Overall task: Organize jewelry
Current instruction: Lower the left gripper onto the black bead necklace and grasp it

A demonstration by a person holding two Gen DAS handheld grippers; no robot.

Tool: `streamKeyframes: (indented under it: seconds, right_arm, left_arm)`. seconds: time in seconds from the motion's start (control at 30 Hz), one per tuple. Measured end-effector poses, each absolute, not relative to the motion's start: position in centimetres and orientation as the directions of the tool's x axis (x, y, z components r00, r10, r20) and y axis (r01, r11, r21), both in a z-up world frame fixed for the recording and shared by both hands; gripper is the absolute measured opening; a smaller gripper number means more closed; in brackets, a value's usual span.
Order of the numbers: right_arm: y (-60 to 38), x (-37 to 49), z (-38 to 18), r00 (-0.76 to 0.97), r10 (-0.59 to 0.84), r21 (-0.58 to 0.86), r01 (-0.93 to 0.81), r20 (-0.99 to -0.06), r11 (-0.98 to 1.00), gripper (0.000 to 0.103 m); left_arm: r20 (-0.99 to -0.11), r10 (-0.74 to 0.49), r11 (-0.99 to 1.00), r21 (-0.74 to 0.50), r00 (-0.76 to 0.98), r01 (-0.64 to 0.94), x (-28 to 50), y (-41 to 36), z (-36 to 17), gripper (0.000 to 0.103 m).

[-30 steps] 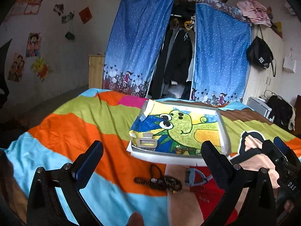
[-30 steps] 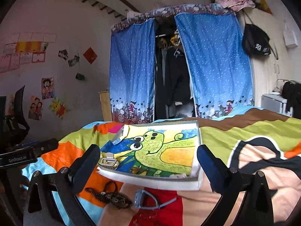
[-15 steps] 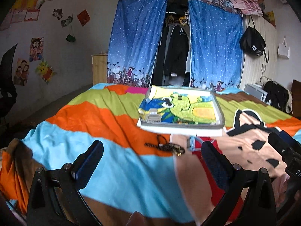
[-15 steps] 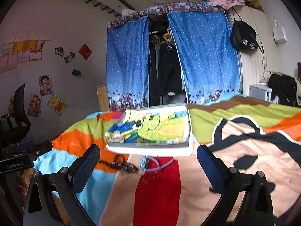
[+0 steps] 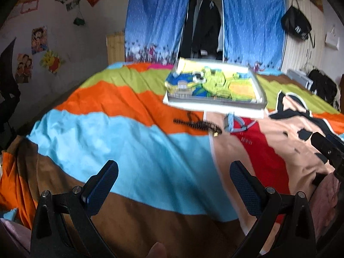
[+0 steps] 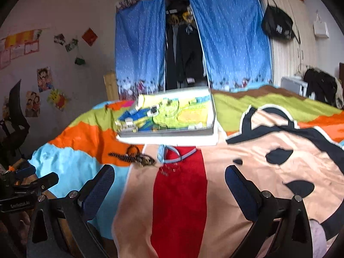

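Dark beaded necklace [image 6: 131, 158] and pale blue band [image 6: 172, 155] lie on the striped bedspread [image 6: 178, 204], just near of the cartoon-lined tray [image 6: 169, 132]. Left gripper [image 5: 172, 185] and right gripper [image 6: 169, 185]: jaws wide apart, holding nothing.

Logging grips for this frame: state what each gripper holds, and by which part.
Nothing is held. Left gripper and right gripper both have open, empty jaws; the dark beaded chain lies untouched on the bedspread.

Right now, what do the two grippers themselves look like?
Both match: black angular frames with silver bolt heads and two fingers faced with dark blue textured pads. Left gripper; right gripper. In the right view, the left unit's black body carries small white lettering, unreadable.
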State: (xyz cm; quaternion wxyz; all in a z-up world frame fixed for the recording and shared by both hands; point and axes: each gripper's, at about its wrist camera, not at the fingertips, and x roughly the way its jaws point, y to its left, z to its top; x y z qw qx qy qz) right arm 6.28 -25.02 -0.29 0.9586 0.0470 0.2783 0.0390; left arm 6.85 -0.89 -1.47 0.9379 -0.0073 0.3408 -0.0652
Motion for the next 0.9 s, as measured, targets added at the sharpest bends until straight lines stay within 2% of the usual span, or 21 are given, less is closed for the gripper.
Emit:
streamKeyframes:
  seconds: [0.23, 0.5, 0.63, 0.77, 0.87, 0.9]
  right_arm:
    - [-26.3, 9.1, -2.9, 0.726, 0.135, 0.196, 0.0, -0.674, 0.981, 0.103]
    - [-27.4, 12.9, -5.0, 0.631, 0.257, 0.322, -0.011, -0.732, 0.947, 0.103]
    - [-28.0, 15.5, -6.0, 0.611, 0.303, 0.364, -0.026, -0.731, 0.931, 0.103]
    - [-27.8, 17.8, -6.8, 0.624, 0.296, 0.341, -0.051, -0.723, 0.939, 0.103]
    - [-27.1, 19.1, -7.3, 0.633, 0.281, 0.301, -0.078, -0.722, 0.95, 0.103]
    - [-26.8, 19.4, -7.4, 0.635, 0.278, 0.292, -0.085, -0.72, 0.953, 0.097]
  left_arm:
    - [-0.709, -0.141, 0.989, -0.07, 0.691, 0.13, 8.6, -0.9, -3.2, 0.102]
    - [-0.764, -0.175, 0.983, -0.098, 0.621, 0.156, 13.2, -0.5, -4.2, 0.102]
    - [-0.738, -0.242, 0.966, -0.125, 0.629, 0.225, 16.1, -0.7, -4.3, 0.102]
    - [-0.698, -0.335, 0.933, -0.153, 0.633, 0.325, 19.0, -1.8, -4.6, 0.102]
    - [-0.682, -0.358, 0.919, -0.138, 0.638, 0.368, 21.1, -2.5, -5.3, 0.102]
    - [-0.68, -0.357, 0.918, -0.129, 0.641, 0.375, 21.9, -2.6, -5.7, 0.102]
